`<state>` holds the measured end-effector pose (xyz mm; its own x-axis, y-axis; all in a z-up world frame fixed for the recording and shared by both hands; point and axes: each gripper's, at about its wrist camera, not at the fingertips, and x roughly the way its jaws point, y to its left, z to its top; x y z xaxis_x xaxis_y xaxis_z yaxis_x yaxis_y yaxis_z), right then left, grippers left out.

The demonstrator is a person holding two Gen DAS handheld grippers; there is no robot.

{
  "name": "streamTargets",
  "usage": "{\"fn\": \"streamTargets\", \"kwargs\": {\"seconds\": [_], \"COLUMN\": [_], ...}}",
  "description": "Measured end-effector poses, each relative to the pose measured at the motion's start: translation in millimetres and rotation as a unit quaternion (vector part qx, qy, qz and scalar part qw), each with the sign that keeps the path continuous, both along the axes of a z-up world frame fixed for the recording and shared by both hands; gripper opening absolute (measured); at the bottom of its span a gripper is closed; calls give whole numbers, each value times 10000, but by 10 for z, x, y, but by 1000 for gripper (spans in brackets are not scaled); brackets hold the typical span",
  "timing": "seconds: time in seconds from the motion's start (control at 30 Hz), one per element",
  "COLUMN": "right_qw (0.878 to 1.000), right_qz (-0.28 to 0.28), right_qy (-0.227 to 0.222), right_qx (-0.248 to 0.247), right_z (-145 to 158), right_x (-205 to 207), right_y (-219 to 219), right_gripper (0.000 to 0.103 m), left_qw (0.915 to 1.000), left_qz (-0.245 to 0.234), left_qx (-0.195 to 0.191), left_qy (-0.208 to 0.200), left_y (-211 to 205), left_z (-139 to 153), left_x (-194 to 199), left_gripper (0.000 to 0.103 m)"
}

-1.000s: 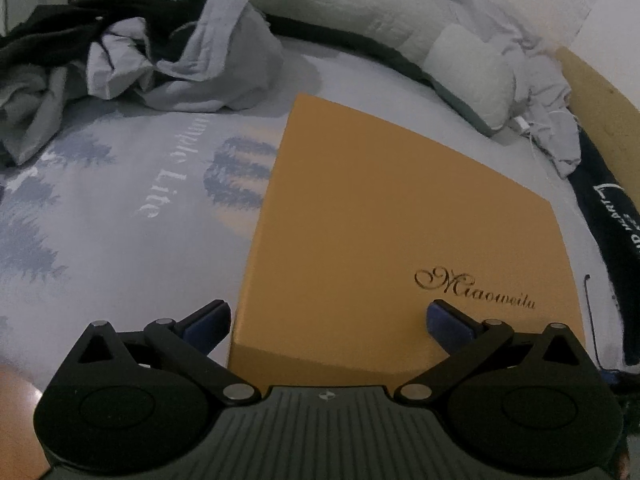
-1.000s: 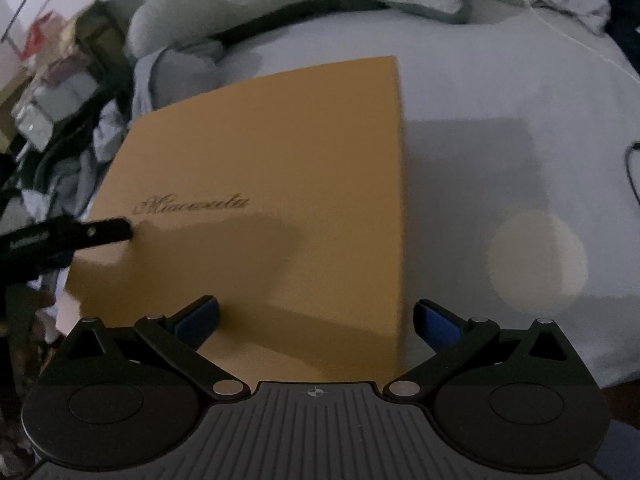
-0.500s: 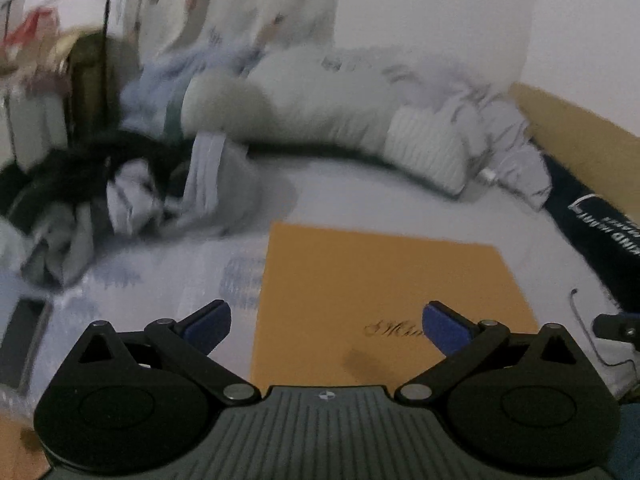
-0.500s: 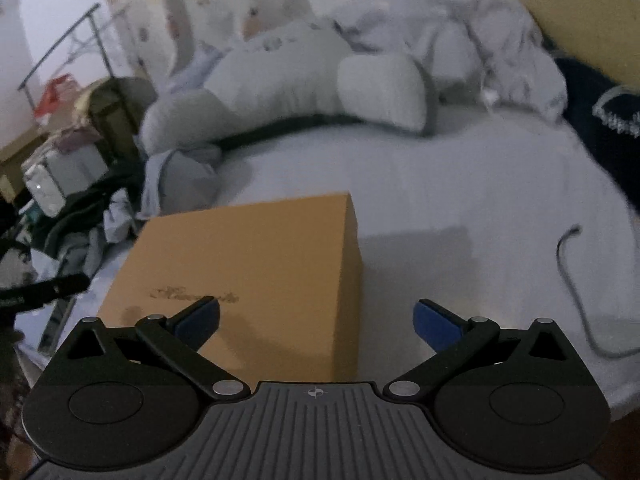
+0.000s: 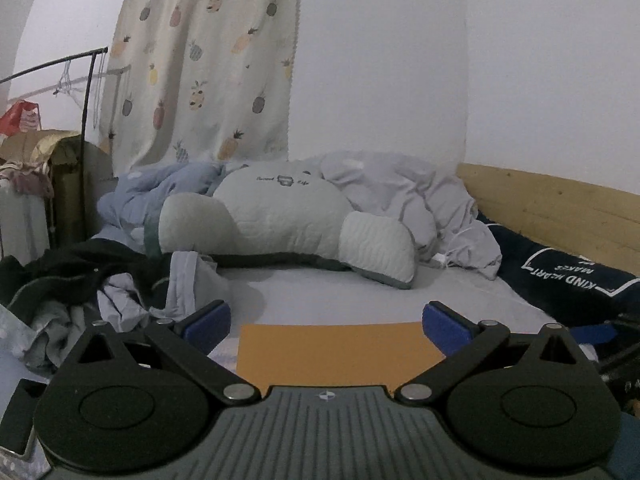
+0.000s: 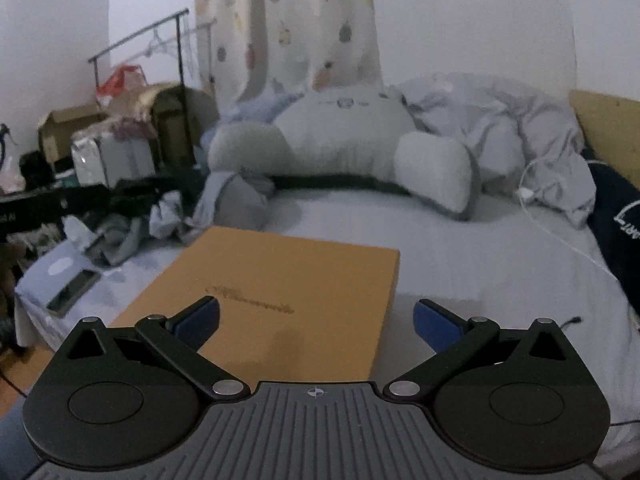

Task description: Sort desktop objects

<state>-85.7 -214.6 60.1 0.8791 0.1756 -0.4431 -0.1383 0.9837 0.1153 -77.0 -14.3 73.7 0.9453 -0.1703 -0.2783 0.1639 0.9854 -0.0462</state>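
An orange flat box (image 6: pixel 288 284) with cursive lettering lies on the grey bed sheet (image 6: pixel 460 264). In the left wrist view only a strip of the orange box (image 5: pixel 336 354) shows low down, between the blue pads. My left gripper (image 5: pixel 327 322) is open, held above and behind the box with nothing between its fingers. My right gripper (image 6: pixel 316 316) is open too, raised over the box's near right part, not touching it. A dark phone (image 6: pixel 74 292) lies on the sheet at the left of the box.
A big grey plush pillow (image 6: pixel 344 140) and rumpled bedding (image 6: pixel 500 128) fill the bed's far end. Crumpled clothes (image 5: pixel 120 284) pile at the left. A navy cushion (image 5: pixel 560 280) lies by the wooden headboard (image 5: pixel 560 212). A white cable (image 6: pixel 560 236) crosses the sheet at right.
Both grippers have pulled up and back from close over the box and tilted upward, so the wall and curtain now show. Both stay open and empty.
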Motion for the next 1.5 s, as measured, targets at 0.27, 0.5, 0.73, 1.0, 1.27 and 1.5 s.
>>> {"fn": "streamTargets", "kwargs": {"seconds": [0.27,0.5,0.73,1.0,1.27,1.5], "right_qw": [9991,9990,9991,9976,9971,9973], "right_qz": [-254,-214,-152,-339,-417,-405], "right_qy": [81,222,298,448,464,447], "right_qx": [335,309,256,417,440,421], "right_z": [-10,-90,-143,-215,-243,-236], "right_x": [62,129,162,193,188,164], "right_y": [-42,43,104,33,20,48], "right_gripper": [103,103,103,103,103,103], "left_qw": [9997,9997,9998,9989,9984,9980], "left_qz": [-12,42,31,-39,-82,-23], "left_qx": [-161,-125,119,-1,204,206], "left_qy": [196,194,166,457,527,595], "left_y": [-36,-47,-93,-80,-139,-130], "left_z": [-160,-267,-345,-416,-449,-438], "left_x": [4,9,19,91,73,75], "left_gripper": [103,103,103,103,103,103]}}
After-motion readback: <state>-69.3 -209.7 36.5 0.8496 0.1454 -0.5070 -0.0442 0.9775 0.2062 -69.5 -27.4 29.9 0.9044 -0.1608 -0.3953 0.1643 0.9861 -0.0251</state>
